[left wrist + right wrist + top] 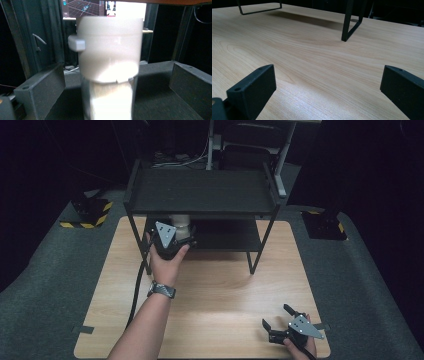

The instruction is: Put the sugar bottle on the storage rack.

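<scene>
High view looks forward and down from above the near edge, whole table (pixel 220 290) in frame, shelf rack (pixel 200 195) at 12 o'clock. Left gripper view sits level, very close to a white-lidded jar (pixel 108 52). Right gripper view skims the tabletop low; rack leg (pixel 348 22) at 1 o'clock, shared with the high view

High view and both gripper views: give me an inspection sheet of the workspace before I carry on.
Surface: wooden table, bare apart from the rack.
Job's things: white-lidded jar upright on the lower shelf of the black rack.
Clutter: nothing seen.
Grippers: left gripper at the lower shelf, jaws open, apart from the jar on both sides; right gripper open over the table's near right corner, holding nothing.
Cables: black cable trails from the left gripper across the table.
Surroundings: dark room, grey floor mat, yellow-black striped blocks, screen behind the rack.
</scene>
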A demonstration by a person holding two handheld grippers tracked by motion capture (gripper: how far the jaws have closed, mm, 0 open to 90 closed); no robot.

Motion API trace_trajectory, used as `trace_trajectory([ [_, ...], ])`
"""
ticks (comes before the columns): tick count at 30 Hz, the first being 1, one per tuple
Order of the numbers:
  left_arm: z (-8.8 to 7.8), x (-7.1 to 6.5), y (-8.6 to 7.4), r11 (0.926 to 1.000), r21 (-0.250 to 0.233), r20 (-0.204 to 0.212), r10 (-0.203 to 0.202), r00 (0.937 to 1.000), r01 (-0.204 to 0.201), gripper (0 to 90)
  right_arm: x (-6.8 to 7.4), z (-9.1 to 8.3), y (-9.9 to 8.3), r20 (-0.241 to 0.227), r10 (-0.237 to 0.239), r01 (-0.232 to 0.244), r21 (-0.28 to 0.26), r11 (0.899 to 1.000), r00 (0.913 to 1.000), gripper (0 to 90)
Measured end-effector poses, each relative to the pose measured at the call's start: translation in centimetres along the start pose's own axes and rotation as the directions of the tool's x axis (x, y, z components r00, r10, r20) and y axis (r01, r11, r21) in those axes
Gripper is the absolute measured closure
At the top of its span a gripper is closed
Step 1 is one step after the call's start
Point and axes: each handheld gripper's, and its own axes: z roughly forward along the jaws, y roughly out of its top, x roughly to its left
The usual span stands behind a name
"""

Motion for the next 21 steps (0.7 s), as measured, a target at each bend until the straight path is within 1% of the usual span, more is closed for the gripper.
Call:
trace_trajectory([
  [1,0.0,0.0,0.0,1.0,0.0,0.0,0.0,1.0,0.0,0.5,0.0,0.0,0.0,0.0,0.0,0.0,0.0,1.0,1.0,0.1],
  [4,-1.2,0.2,-0.6,0.9998,-0.018,0.015,0.001,0.9999,-0.001,0.5,0.0,0.0,0.0,0.001,0.0,0.0,0.002,1.0,1.0,0.1],
  [6,-2.1,0.4,-1.2,0.9991,-0.042,0.03,0.009,0.9995,-0.007,0.5,0.0,0.0,0.0,0.001,0.0,0.0,0.002,1.0,1.0,0.1],
  [7,-3.0,0.4,-1.6,0.9987,-0.048,0.042,0.019,0.9989,-0.017,0.5,0.0,0.0,0.0,0.002,0.0,0.0,0.002,1.0,1.0,0.1],
  [8,-3.0,0.4,-1.6,0.9987,-0.048,0.042,0.019,0.9989,-0.017,0.5,0.0,0.0,0.0,0.002,0.0,0.0,0.002,1.0,1.0,0.1],
  [10,-3.8,0.5,-2.0,0.998,-0.062,0.055,0.011,0.9984,-0.007,0.5,0.1,0.0,0.1,0.002,0.0,0.0,0.003,1.0,1.0,0.1],
  [12,-4.6,0.5,-2.4,0.9976,-0.069,0.062,0.011,0.998,-0.006,0.5,0.1,0.0,0.1,0.003,0.0,0.0,0.004,1.0,1.0,0.1],
  [13,-5.2,0.6,-2.9,0.9968,-0.08,0.073,0.005,0.9973,0.001,0.5,0.1,0.0,0.1,0.003,0.0,0.0,0.004,1.0,1.0,0.1],
  [17,-7.2,0.7,-4.6,0.9945,-0.104,0.096,0.009,0.9954,0.001,0.5,0.1,0.0,0.1,0.002,-0.001,0.0,0.004,1.0,1.0,0.1],
  [18,-7.6,0.8,-5.1,0.9945,-0.105,0.098,0.011,0.9951,0.0,0.5,0.1,0.0,0.1,0.001,-0.002,0.002,0.004,1.0,1.0,0.1],
  [19,-8.4,1.0,-5.9,0.9942,-0.107,0.107,0.017,0.9942,-0.005,0.5,0.1,0.0,0.1,0.001,-0.002,0.002,0.004,1.0,1.0,0.1],
  [21,-9.2,1.3,-7.0,0.9947,-0.102,0.106,0.025,0.994,-0.014,0.5,0.1,0.0,0.1,0.001,-0.003,0.003,0.004,1.0,1.0,0.1],
])
